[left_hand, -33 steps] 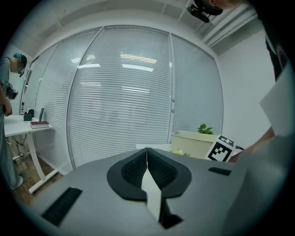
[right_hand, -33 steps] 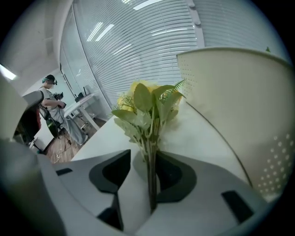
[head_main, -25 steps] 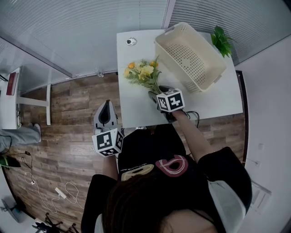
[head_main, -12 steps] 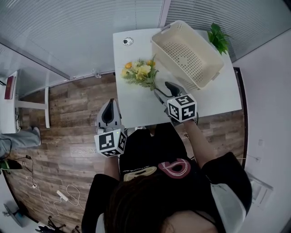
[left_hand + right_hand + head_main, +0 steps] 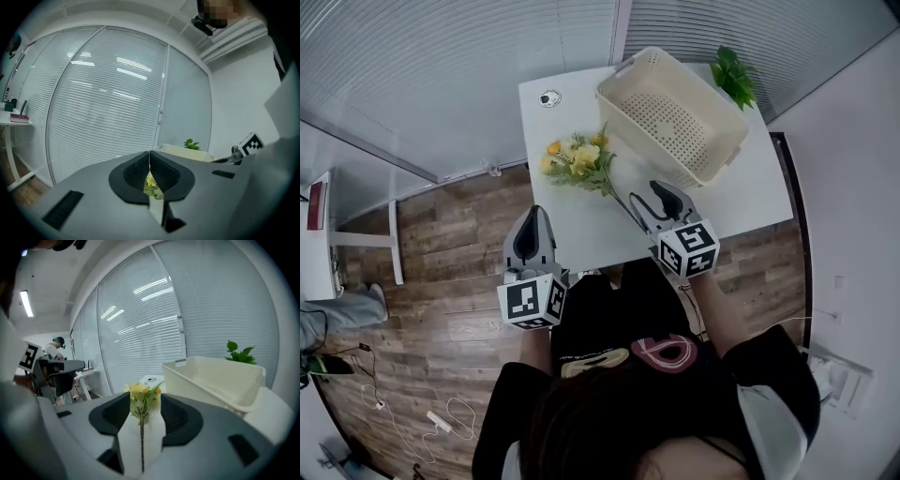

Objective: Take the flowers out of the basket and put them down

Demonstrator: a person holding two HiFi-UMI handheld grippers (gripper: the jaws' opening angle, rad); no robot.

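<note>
Flowers (image 5: 575, 161) lie on the white worktop (image 5: 581, 230), with the left tool (image 5: 534, 216) clenched empty at their 7 o'clock, the right tool (image 5: 659, 199) at 4 o'clock released, jaws just narrowing but gripping nothing, and the basket (image 5: 712, 167) at 2 o'clock.

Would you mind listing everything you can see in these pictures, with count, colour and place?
flowers: one bunch, yellow and orange with green leaves, lying on the table left of the basket
basket: one, cream, empty, on the table's far right part
table: one, white, in front of the person
plant: one, green, behind the basket at the far right corner
round disc: one, white, table's far left corner
side desk: one, white, far left on the wood floor
left gripper: grey, over the floor beside the table, jaws shut, empty
right gripper: grey, above the table's near edge, jaws open, just closing slightly, gripping nothing
</note>
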